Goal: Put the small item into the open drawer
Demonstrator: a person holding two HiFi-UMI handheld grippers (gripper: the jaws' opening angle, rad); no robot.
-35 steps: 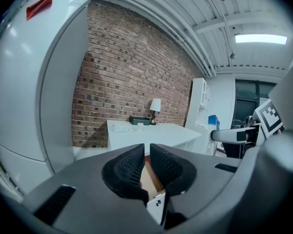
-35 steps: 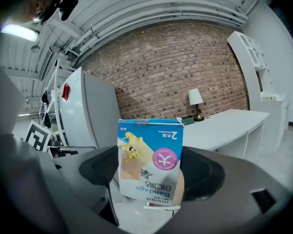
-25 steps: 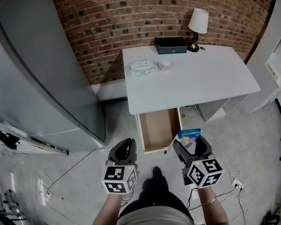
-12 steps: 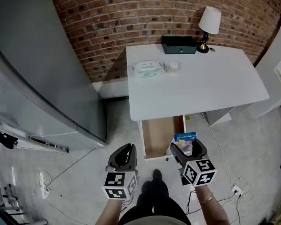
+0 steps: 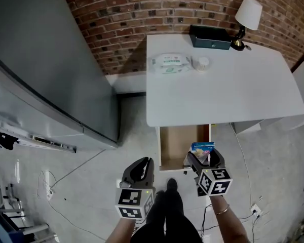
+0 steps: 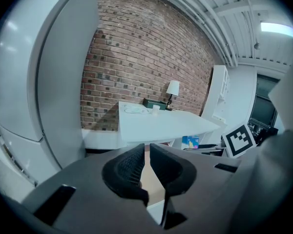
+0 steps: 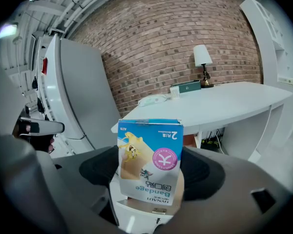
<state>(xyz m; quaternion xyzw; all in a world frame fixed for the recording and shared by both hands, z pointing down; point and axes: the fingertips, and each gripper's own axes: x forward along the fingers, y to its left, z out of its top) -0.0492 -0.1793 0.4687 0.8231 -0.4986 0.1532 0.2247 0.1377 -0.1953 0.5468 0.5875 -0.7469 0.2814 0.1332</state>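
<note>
A small blue and white bandage box (image 7: 150, 161) is clamped upside down between the jaws of my right gripper (image 7: 149, 172). In the head view that box (image 5: 202, 148) hangs over the front right corner of the open drawer (image 5: 168, 143), which is pulled out from under the white desk (image 5: 228, 90). The drawer's brown bottom looks bare. My left gripper (image 5: 140, 170) hovers lower left of the drawer, above the floor. Its jaws (image 6: 147, 165) stand almost closed with nothing between them.
On the desk lie a wipes packet (image 5: 169, 63), a small white cup (image 5: 201, 63), a dark box (image 5: 210, 37) and a lamp (image 5: 245, 15). A large grey fridge (image 5: 45, 70) stands at the left. Cables (image 5: 245, 176) trail over the floor at the right.
Both grippers have come closer to the drawer front, and the bandage box now hangs over the drawer's front right corner. The head camera has shifted, so the desk sits further right.
</note>
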